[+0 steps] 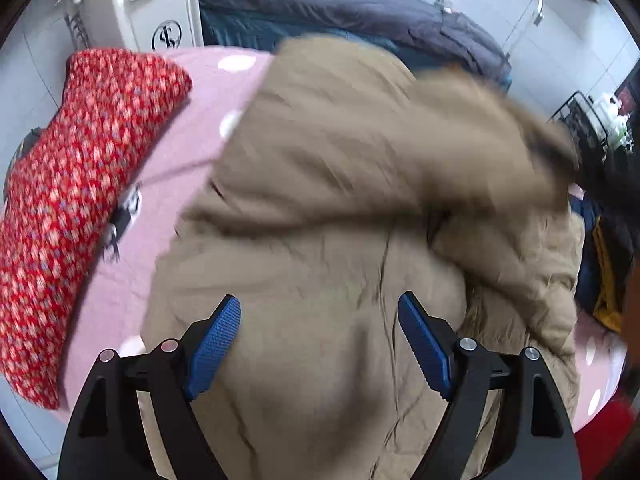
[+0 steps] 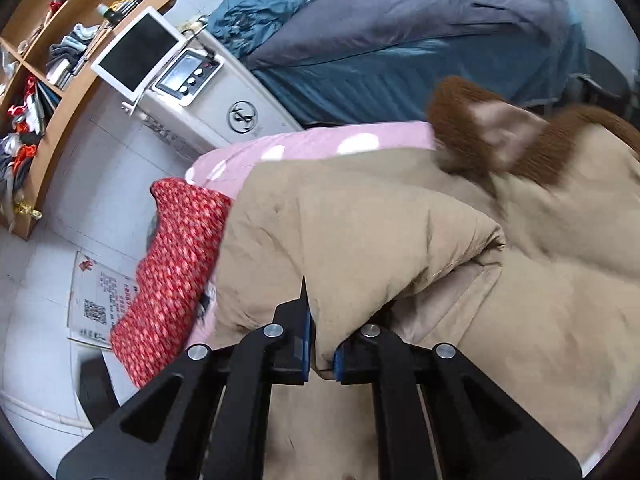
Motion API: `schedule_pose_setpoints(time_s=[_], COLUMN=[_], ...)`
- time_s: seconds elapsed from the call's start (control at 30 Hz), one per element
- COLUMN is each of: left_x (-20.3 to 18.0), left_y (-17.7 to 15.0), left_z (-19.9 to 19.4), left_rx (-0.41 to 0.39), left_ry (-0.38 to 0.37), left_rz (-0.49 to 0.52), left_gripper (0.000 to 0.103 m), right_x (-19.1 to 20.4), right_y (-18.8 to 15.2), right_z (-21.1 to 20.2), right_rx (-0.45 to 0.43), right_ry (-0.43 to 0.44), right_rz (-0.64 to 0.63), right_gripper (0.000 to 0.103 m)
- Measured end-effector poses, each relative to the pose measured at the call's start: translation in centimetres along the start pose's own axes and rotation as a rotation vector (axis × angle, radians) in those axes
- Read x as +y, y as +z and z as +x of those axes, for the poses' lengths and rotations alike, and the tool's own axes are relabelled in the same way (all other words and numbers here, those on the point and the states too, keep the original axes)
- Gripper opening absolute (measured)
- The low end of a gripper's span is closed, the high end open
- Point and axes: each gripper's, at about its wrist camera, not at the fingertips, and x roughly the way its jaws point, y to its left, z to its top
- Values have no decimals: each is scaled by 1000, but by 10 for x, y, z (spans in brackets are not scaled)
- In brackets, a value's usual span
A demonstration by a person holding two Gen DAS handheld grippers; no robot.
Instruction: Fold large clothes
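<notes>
A large tan padded coat (image 1: pixel 320 208) with a brown fleece collar (image 2: pixel 456 120) lies on a pink dotted sheet (image 1: pixel 208 92). My left gripper (image 1: pixel 320 320) is open and empty, hovering just above the coat's body. My right gripper (image 2: pixel 320 344) is shut on a fold of the tan coat (image 2: pixel 360 240) and holds that part lifted and folded over the rest. The upper right of the coat is blurred in the left wrist view.
A red patterned knit garment (image 1: pixel 80 184) lies at the sheet's left edge, also in the right wrist view (image 2: pixel 176 264). A grey-blue bed (image 2: pixel 400 40), a white machine (image 1: pixel 152 4) and a wooden shelf (image 2: pixel 48 80) stand behind. A paper (image 2: pixel 100 296) lies on the floor.
</notes>
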Motion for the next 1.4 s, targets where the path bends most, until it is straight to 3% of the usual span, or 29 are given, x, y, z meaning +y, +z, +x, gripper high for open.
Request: schedule_pose_setpoints(time_s=[0.13,0.3,0.37,0.47,0.53,0.6,0.73,0.9,1.0,1.07,1.17,1.4], left_x=[-15,-67,-87,-107,-106,-104,-107,-114,-118,-118,-118,-123], left_y=[32,58,60,59,64,71,80,75,70,70,67,65], left_z=[-9,11,32,75,94,103,115,119,121,125,131,145], left_rx=[-55,-69,-44,25,63,96,130,109,110,116,119,106], left_ry=[-50,-115,-65,53,67,70,94,126,144,148,153,184], left_rz=[35,172,244,308,276,255,258,276,296,308,324,329], left_gripper=[80,84,85,89,91,92,94,95,96,96,97,97], right_x=[-55,-77,-79,-87,-91,-95,-91,-74,-79,-91,-115,-126], right_y=[-56,-80,-78,-74,-73,-75,-77,-68,-60,-59,-65,-63], right_z=[-20,-11,-7,-8,-13,-23,-46,-33,-7,10,27,48], right_rx=[22,55,51,54,64,77,27,16,73,121,163,219], right_ry=[-73,-81,-80,-79,-102,-151,-220,-283,-348,-411,-404,-413], right_rz=[152,201,223,266,282,303,245,95,93,107,176,158], right_gripper=[8,8,9,21,41,49,49,49,50,59,61,68])
